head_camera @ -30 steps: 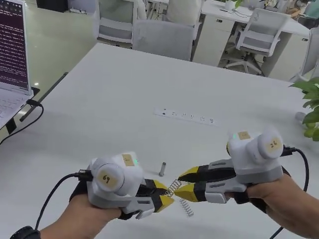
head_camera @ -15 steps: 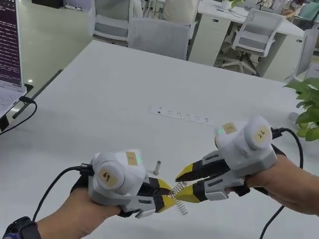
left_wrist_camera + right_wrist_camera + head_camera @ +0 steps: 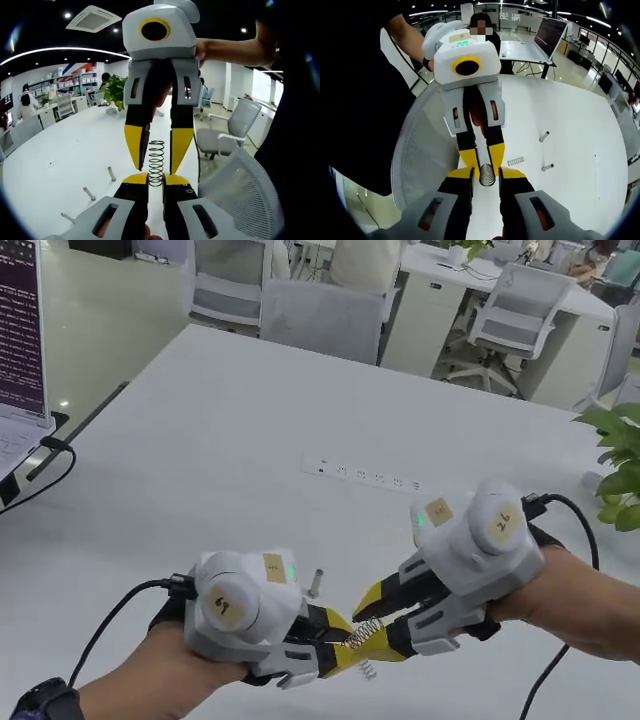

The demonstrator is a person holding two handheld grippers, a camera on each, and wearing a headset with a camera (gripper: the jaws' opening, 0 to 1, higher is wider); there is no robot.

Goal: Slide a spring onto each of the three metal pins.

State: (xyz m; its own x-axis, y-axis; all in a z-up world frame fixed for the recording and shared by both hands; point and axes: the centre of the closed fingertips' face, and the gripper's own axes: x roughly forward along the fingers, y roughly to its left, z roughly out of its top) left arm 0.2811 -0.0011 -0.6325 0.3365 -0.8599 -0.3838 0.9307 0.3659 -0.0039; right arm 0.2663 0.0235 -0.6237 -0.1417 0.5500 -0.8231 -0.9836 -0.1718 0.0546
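Reading the labels first, we find "26" on the right sticker point(image 3: 497, 523), on the back of the right gripper point(image 3: 487, 174). The left sticker point(image 3: 222, 606), on the left gripper point(image 3: 155, 180), carries two digits that we cannot read with certainty. Text on the laptop point(image 3: 15, 340) screen is too small to read.

The spring point(image 3: 156, 161) is a short coil of thin bright wire. It is held in the air above the table point(image 3: 250, 420), between the two grippers, which point tip to tip. The left jaws are pressed onto its near end, pinching it. The right jaws stand slightly spread, flanking its other end.

We count two springs: the held one and a second spring point(image 3: 515, 161) lying on the table. We count three pins point(image 3: 111, 173), set apart from one another on the table.
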